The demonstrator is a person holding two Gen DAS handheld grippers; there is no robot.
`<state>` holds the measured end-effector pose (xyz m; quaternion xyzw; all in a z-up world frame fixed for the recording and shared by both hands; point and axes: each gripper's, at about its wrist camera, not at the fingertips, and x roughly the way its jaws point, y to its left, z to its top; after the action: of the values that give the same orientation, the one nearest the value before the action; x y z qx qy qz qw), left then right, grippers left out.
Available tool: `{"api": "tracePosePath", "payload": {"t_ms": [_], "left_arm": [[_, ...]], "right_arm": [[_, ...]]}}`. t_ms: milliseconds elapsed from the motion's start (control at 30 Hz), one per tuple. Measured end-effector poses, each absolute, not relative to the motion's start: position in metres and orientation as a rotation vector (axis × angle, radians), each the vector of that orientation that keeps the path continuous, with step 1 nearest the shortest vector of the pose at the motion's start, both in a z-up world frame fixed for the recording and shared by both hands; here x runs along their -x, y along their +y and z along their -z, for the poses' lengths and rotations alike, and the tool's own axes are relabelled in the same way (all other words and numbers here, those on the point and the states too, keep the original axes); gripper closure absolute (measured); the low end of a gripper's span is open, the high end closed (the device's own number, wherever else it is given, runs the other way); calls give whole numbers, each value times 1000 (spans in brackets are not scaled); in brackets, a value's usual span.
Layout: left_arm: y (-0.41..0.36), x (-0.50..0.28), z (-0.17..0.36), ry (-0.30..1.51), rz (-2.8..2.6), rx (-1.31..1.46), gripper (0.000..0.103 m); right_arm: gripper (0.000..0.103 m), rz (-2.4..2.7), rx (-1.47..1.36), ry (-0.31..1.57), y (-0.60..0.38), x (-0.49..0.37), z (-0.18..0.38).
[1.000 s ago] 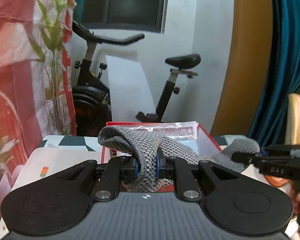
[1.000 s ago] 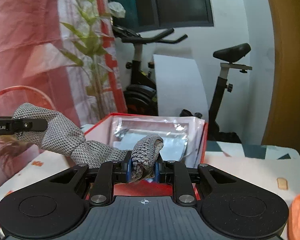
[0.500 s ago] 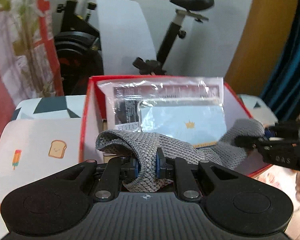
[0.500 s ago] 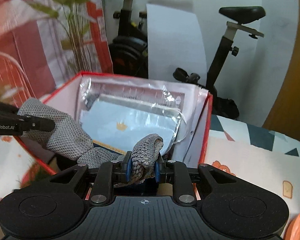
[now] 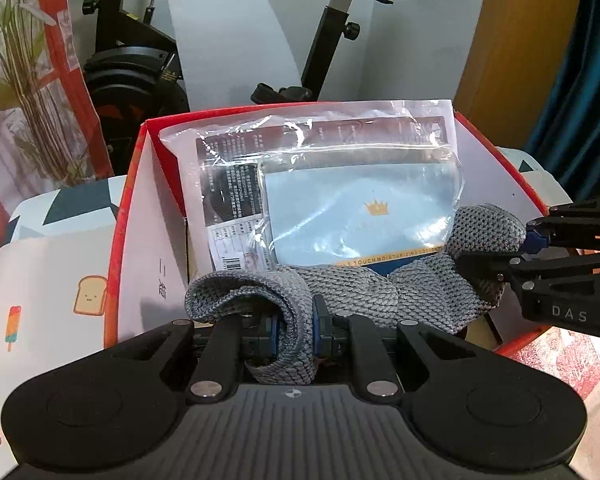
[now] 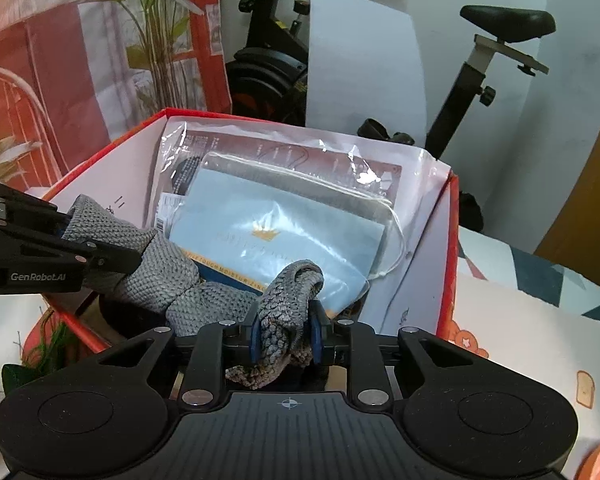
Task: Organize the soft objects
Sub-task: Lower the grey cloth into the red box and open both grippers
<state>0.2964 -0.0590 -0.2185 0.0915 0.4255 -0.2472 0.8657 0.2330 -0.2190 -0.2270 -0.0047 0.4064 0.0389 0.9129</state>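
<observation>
A grey knitted cloth hangs between my two grippers inside the open red box. My left gripper is shut on the cloth's left end. My right gripper is shut on the cloth's other end. Each gripper shows in the other's view: the right one at the right edge, the left one at the left edge. The cloth sags over a light blue plastic-wrapped pack, also seen in the right wrist view.
The red box holds a clear bag of printed packets against its far wall. It stands on a white tablecloth with cartoon prints. An exercise bike and a plant stand behind.
Both grippers have dropped and tilted down together, carrying the cloth from above the box's rim down into the box, onto the blue pack. Both stay shut on it.
</observation>
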Motion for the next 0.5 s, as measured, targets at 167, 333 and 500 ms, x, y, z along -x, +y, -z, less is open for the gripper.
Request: {"api": "tracePosePath", "payload": {"t_ms": [167,333,500], "left_arm": [[-57,-294,214,869,522,-221,81],[-48,-286,200,805,522,-226,59],[-42,-276,180,727,502,-235,44]], "right_arm": [[80,-67,10,841,-221,-228,225],[78,-50,41,841,-221,-220,224],[73,-29,21,845,-227,-215,221]]}}
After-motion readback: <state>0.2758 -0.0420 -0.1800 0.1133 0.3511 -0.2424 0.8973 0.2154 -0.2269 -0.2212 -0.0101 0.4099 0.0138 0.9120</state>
